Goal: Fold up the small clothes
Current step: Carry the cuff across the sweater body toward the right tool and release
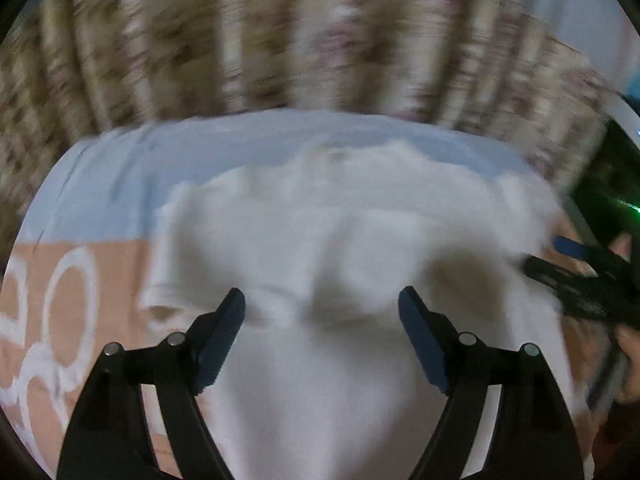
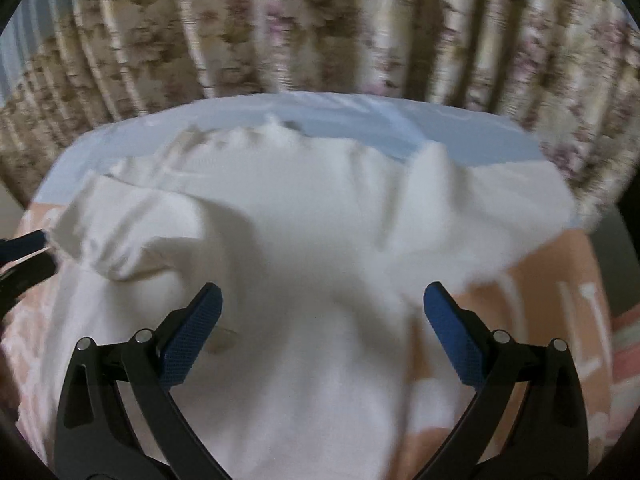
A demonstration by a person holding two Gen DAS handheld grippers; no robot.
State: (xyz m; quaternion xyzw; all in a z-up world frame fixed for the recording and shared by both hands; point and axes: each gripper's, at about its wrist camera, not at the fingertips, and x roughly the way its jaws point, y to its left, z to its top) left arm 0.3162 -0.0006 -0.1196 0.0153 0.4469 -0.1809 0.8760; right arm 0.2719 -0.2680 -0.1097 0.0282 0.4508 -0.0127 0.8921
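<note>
A small white garment (image 1: 320, 240) lies spread and rumpled on a bed, seen in the right wrist view too (image 2: 320, 220). My left gripper (image 1: 322, 304) is open and empty just above its near part. My right gripper (image 2: 322, 300) is open and empty above the garment's lower middle. The right gripper also shows at the right edge of the left wrist view (image 1: 576, 264). The left gripper shows at the left edge of the right wrist view (image 2: 28, 252), by a folded-over sleeve (image 2: 132, 240). Both views are motion-blurred.
The bed cover is peach with white patterns (image 1: 80, 300) and pale blue toward the far side (image 2: 360, 120). A floral beige curtain (image 2: 320, 28) hangs behind the bed. A dark object with a green light (image 1: 612, 184) stands at the right.
</note>
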